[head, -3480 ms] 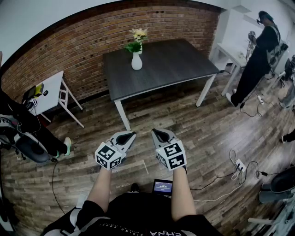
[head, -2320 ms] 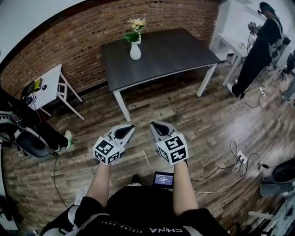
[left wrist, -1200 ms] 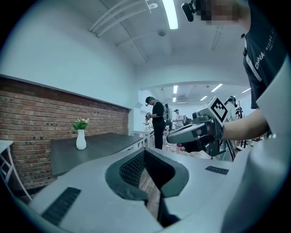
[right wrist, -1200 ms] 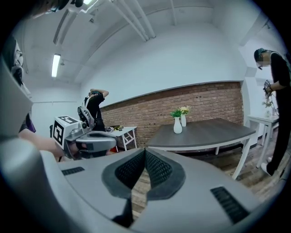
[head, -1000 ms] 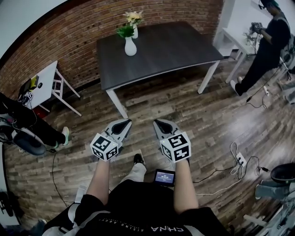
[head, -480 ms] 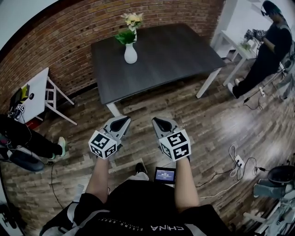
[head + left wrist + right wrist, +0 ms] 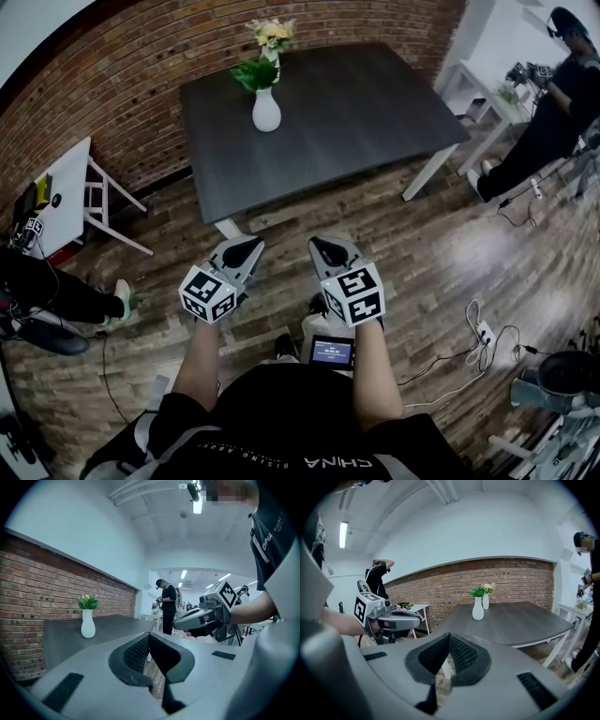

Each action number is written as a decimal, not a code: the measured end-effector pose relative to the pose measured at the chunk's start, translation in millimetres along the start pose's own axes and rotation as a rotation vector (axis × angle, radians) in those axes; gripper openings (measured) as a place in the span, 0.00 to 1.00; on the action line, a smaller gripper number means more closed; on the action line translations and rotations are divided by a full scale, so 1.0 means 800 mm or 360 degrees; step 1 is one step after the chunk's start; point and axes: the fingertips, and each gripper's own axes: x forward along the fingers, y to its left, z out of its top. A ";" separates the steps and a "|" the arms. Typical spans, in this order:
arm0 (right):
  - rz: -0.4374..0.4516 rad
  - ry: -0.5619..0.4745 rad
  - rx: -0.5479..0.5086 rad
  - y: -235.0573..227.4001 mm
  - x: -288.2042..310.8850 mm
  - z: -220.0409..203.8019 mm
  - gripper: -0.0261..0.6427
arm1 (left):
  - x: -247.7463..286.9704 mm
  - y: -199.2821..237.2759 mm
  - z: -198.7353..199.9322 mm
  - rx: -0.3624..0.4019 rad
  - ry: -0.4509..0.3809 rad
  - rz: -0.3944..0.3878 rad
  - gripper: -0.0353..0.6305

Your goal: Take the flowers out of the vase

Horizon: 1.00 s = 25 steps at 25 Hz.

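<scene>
Yellow flowers [image 7: 270,33] with green leaves stand upright in a white vase [image 7: 266,111]. The vase sits near the far left corner of a dark table [image 7: 356,112], close to the brick wall [image 7: 122,84] behind the table.

The step in hand appears to be the approach to the table; no grasp has begun. To do it well, it would help to come up at the table's near left side, so that the vase is within easy reach. One pair of jaws should open before it arrives, take the stems just above the vase's mouth, and lift straight up. The vase looks tall and narrow and may tip, so the other gripper could steady its body.

The left gripper [image 7: 249,247] and the right gripper [image 7: 321,247] are held side by side over the wooden floor [image 7: 422,253], just short of the table's near edge. Each has its jaws pressed together with nothing between them. The flowers are well apart from both, across the table's depth and roughly ahead of the left gripper.

A small white side table [image 7: 66,183] stands left of the table. Another person [image 7: 553,103] stands beyond its right end.
</scene>
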 end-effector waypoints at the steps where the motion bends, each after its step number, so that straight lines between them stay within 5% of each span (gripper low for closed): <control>1: 0.0008 -0.0003 -0.0001 -0.009 0.009 0.003 0.05 | 0.008 0.008 0.000 0.0002 0.0006 0.0010 0.06; 16: 0.0235 -0.0049 -0.0067 -0.173 0.117 0.087 0.05 | 0.173 0.106 0.062 0.0035 -0.0004 0.0110 0.06; 25: 0.0306 -0.0020 -0.0054 -0.203 0.182 0.103 0.05 | 0.201 0.174 0.052 -0.0013 0.0045 0.0195 0.06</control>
